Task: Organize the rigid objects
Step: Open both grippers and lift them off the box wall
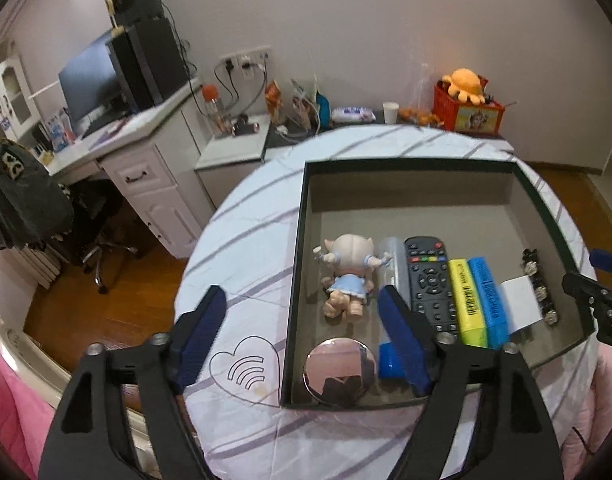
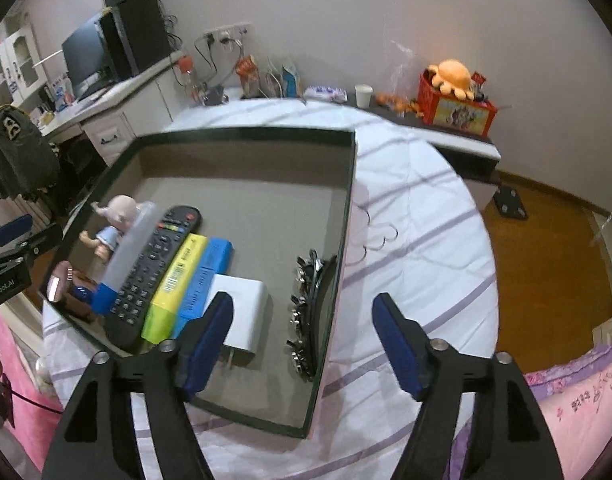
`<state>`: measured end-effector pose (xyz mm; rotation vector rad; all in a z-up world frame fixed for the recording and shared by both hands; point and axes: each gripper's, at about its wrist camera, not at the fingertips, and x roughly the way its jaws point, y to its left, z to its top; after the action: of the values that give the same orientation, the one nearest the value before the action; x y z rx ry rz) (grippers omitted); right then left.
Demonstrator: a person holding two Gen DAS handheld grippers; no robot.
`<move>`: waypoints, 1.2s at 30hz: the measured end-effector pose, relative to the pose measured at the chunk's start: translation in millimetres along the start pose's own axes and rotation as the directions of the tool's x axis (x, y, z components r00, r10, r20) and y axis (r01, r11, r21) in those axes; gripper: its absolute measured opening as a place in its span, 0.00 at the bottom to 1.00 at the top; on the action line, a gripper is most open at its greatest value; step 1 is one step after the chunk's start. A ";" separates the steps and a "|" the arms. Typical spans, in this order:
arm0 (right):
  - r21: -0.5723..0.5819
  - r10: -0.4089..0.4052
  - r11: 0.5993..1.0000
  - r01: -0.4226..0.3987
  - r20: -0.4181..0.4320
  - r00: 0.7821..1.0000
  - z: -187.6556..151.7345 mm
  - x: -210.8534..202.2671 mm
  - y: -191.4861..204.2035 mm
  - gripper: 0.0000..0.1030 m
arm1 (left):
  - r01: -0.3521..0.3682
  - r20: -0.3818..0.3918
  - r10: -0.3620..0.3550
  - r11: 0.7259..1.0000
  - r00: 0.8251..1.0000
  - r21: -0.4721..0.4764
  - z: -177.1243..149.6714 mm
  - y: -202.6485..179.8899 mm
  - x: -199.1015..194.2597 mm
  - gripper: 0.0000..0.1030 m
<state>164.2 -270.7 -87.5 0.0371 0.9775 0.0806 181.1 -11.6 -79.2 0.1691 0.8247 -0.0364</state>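
Grippers hang above the table, both tipped down toward the box (image 1: 409,166). The left gripper (image 1: 302,320) has its jaws wide apart and holds nothing. One blue finger (image 1: 202,330) is over the striped cloth (image 1: 246,216) outside the box. The other is over the box, right by the round mirror (image 1: 339,370). Just past its fingers lie the doll (image 1: 347,270) and the remote (image 1: 429,276). The right gripper (image 2: 306,330) is let go too, with nothing in it. Its left finger (image 2: 208,336) is over the white charger (image 2: 246,304). The dark hair clip (image 2: 306,312) lies between its fingers, against the box wall. The yellow marker (image 2: 178,280) and the blue marker (image 2: 204,280) lie left of the charger.
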 end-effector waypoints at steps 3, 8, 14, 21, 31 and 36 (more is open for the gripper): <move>-0.026 0.016 1.000 -0.015 0.042 0.999 0.4 -14.1 6.8 0.76 | -0.004 0.052 0.004 1.000 0.999 -0.007 -2.6 -3.9 -21.5 0.94; -0.068 0.041 0.997 -0.036 0.088 0.995 -0.1 -35.2 13.0 0.79 | 0.009 0.121 -0.006 1.000 0.993 -0.026 -6.6 -16.8 -54.5 1.00; -0.091 0.043 0.995 -0.032 0.118 0.992 -2.2 -55.6 9.2 0.82 | 0.035 0.144 -0.029 0.999 0.989 -0.041 -17.2 -32.8 -76.6 1.00; -0.115 0.057 0.993 -0.041 0.135 0.989 -6.6 -64.5 10.7 0.83 | 0.016 0.142 -0.014 1.000 0.990 -0.013 -26.0 -53.7 -83.2 1.00; -0.138 0.065 0.989 -0.047 0.136 0.989 -9.3 -65.5 18.1 0.83 | -0.004 0.120 0.005 1.000 0.993 -0.008 -28.2 -56.8 -78.9 1.00; -0.145 0.071 0.988 -0.050 0.145 0.987 -11.5 -66.6 24.4 0.87 | -0.005 0.129 0.007 1.000 0.992 -0.014 -28.9 -54.7 -80.4 1.00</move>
<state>116.4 -252.1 -37.2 -0.0564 0.8186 0.1999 100.1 -63.6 -46.9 0.1549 0.6949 -0.0354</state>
